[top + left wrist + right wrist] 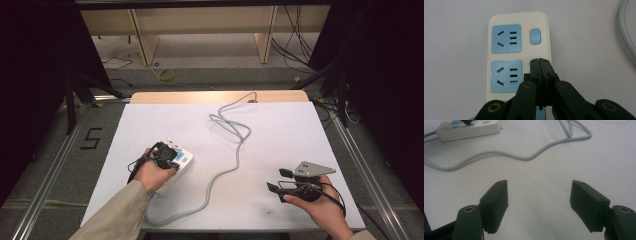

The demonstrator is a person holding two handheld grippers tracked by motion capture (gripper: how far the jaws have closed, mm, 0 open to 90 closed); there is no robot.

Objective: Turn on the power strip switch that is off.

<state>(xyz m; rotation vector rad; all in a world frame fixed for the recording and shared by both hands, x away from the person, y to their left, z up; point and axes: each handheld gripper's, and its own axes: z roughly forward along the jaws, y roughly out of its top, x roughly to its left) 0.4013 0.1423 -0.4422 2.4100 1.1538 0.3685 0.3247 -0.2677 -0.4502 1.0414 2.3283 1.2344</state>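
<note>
Here my left gripper [539, 61] has its jaws pressed together, nothing between them, the tips poised over the cream power strip [520, 20] beside its nearer blue socket [506, 76]; whether they touch the casing I cannot tell. Just beyond the tips sits a blue rocker switch [535, 37] with a small red lamp [526, 27] lit beside it, and the farther blue socket [506, 38] lies next to that switch. Outward, the strip's grey cord [235, 150] snakes over the white table [300, 130]. My right gripper [539, 203], well apart from the strip, hangs over bare table with its jaws spread wide and holding nothing.
</note>
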